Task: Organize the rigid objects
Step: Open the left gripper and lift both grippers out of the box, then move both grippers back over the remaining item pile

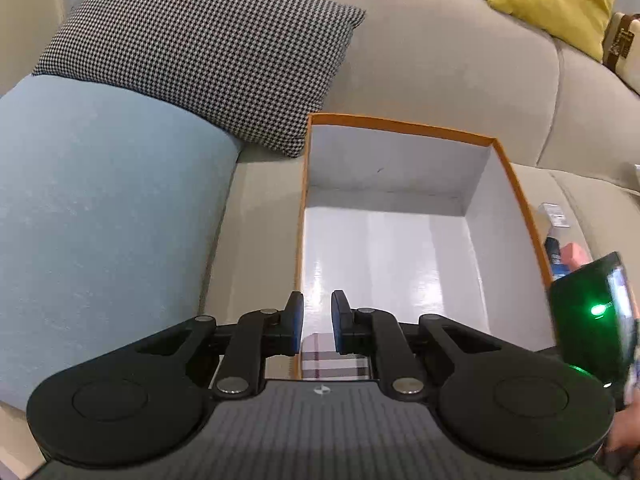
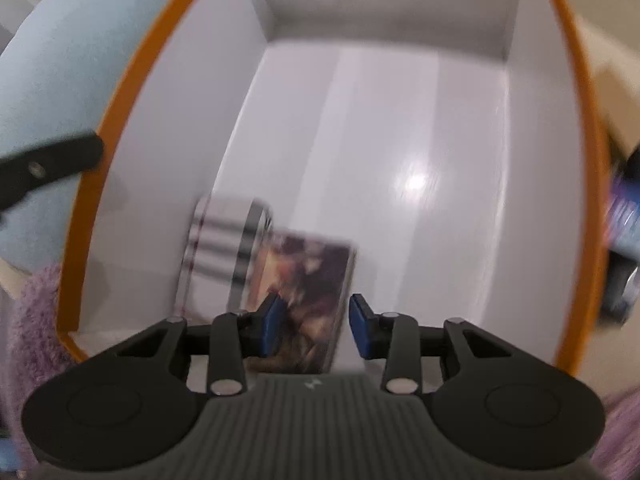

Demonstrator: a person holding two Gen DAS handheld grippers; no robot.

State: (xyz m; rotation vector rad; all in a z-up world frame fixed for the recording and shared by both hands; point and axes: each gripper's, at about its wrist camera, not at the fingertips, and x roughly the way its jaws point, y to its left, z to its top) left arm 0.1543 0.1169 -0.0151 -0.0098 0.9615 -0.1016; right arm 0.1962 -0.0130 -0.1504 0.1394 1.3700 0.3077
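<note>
While the orange-rimmed cardboard box with glossy white inside (image 2: 400,140) sits open on the pale grey sofa (image 1: 440,60), the step in hand looks like the dropping-off of an item into it. Seen from the right wrist, the right claw (image 2: 314,330) hangs over the near end of the box with its blue pads partly spread and nothing pressed between them. Below them a flat rectangular case with a dark, brownish printed picture (image 2: 304,280) lies on the box floor, blurred, so whether it has settled flat I cannot tell. Just beside it, touching or slightly under its left edge, lies a cream box with a dark checked stripe pattern (image 2: 224,240).

From the left wrist view, the left claw (image 1: 318,320) is nearly closed, a narrow gap between the pads and nothing held; it hovers at the near left corner of the box, the rim roughly under it.

More items wait outside the box on the sofa seat to its right: a dark blue container (image 1: 554,252), a pink block (image 1: 574,254) and a small pale packet (image 1: 554,214), all partly hidden by the box wall.

My judgement is that the next move calls for lifting the right claw clear of the rim without nudging the case, then carrying it across to those waiting items.
</note>
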